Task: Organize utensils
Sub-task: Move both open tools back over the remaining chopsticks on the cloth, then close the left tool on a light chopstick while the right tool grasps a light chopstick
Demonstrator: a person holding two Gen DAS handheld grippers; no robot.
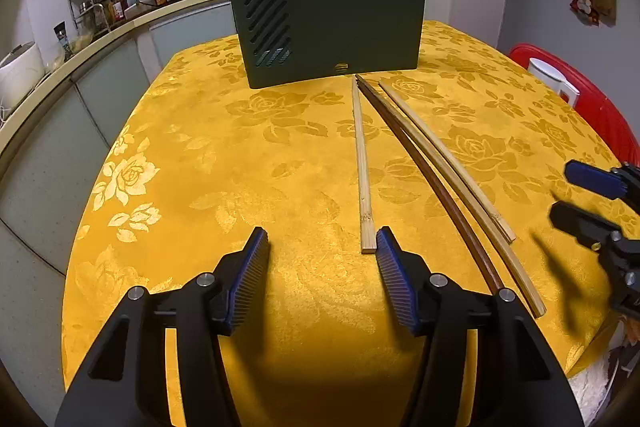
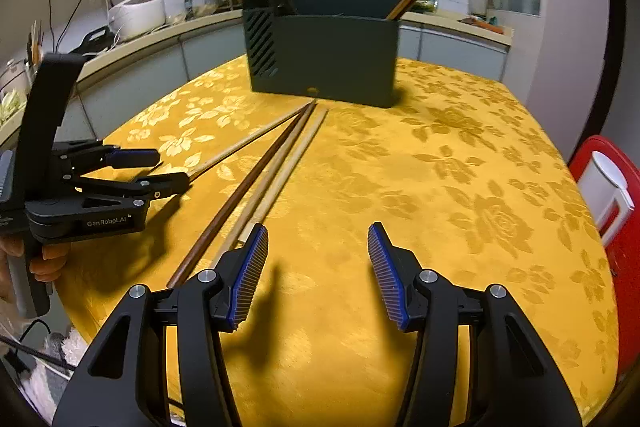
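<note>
Both claws spread and empty; slide left claw (image 1: 322,241) right to straddle the pale chopstick (image 1: 363,163), pinch near its end, lift toward holder (image 1: 332,27).

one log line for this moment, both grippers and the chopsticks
left gripper: open, empty | right gripper: open, empty | loose chopsticks: on tablecloth | holder: some chopsticks inside

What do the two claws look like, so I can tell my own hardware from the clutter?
Both match: the left claw and right claw have black angular bodies, silver pivot bolts and ribbed blue pads. The left one's side carries white GenRobot.AI lettering and a black handle.
</note>
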